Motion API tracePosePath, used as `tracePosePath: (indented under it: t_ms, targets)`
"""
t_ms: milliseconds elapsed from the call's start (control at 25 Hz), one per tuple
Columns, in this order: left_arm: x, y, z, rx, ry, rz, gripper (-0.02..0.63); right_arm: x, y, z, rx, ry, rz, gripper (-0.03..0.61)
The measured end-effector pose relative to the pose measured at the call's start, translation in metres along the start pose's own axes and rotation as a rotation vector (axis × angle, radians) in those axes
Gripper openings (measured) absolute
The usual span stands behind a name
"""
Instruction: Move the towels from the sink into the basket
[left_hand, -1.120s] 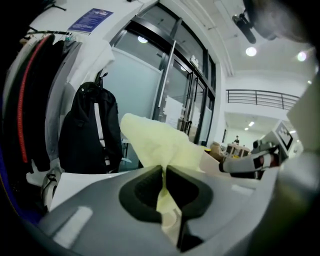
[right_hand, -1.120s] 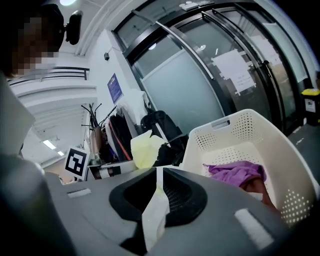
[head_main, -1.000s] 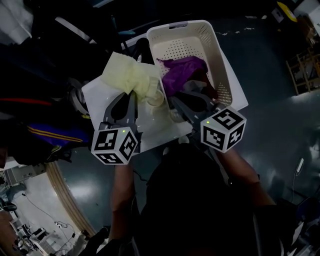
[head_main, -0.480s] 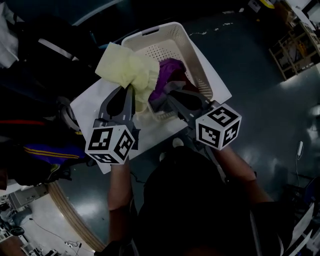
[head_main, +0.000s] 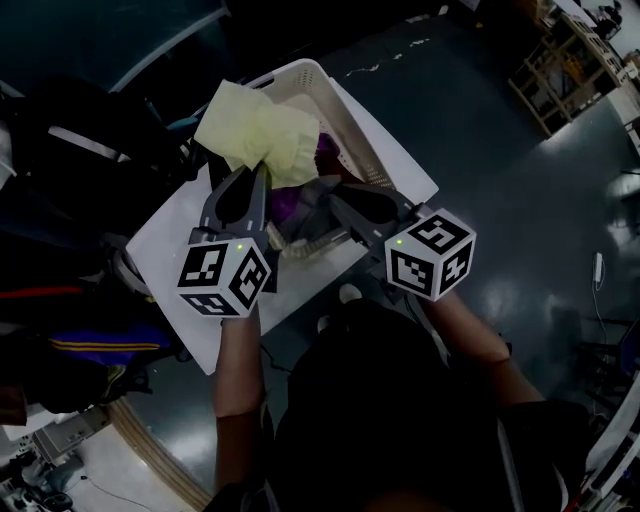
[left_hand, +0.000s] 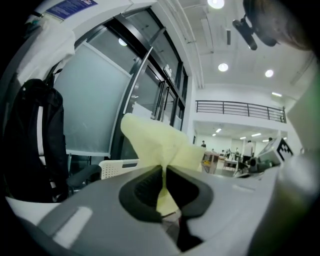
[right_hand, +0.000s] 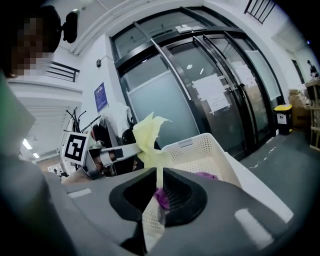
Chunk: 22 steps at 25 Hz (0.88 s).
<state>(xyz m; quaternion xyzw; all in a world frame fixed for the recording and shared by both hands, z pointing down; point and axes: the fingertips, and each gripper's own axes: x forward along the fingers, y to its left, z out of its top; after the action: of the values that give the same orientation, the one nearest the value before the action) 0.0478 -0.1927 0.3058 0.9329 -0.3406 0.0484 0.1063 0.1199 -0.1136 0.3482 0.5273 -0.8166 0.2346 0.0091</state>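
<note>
STEP: carrying the yellow towel (head_main: 255, 130) to the basket (head_main: 372, 142); I am thinking I should go over the middle and get low before letting go | LEFT CLAW (head_main: 262, 175): squeezing the yellow towel tight | RIGHT CLAW (head_main: 305, 195): pinching the purple towel (head_main: 287, 206) by the basket's near edge | TOWEL: looking soft and crumpled, hanging over the basket's left wall

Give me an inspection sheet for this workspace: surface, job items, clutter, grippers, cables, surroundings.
Surface: white tabletop.
Job's things: white basket on tabletop; yellow towel held above it; purple towel at basket's near end; sink not seen.
Clutter: nothing seen on tabletop.
Grippers: left gripper shut on yellow towel; right gripper apparently shut on purple towel.
Cables: white cord on floor.
Surroundings: dark floor, glass doors, black backpack.
</note>
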Motion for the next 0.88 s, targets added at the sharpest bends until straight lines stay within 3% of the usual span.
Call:
tracePosePath:
  t_ms: [880]
  targets:
    - [0.096,0.025,-0.047,-0.04,0.122,0.03,0.024,0.039,-0.051,0.005,0.034,0.053,0.008,0.038]
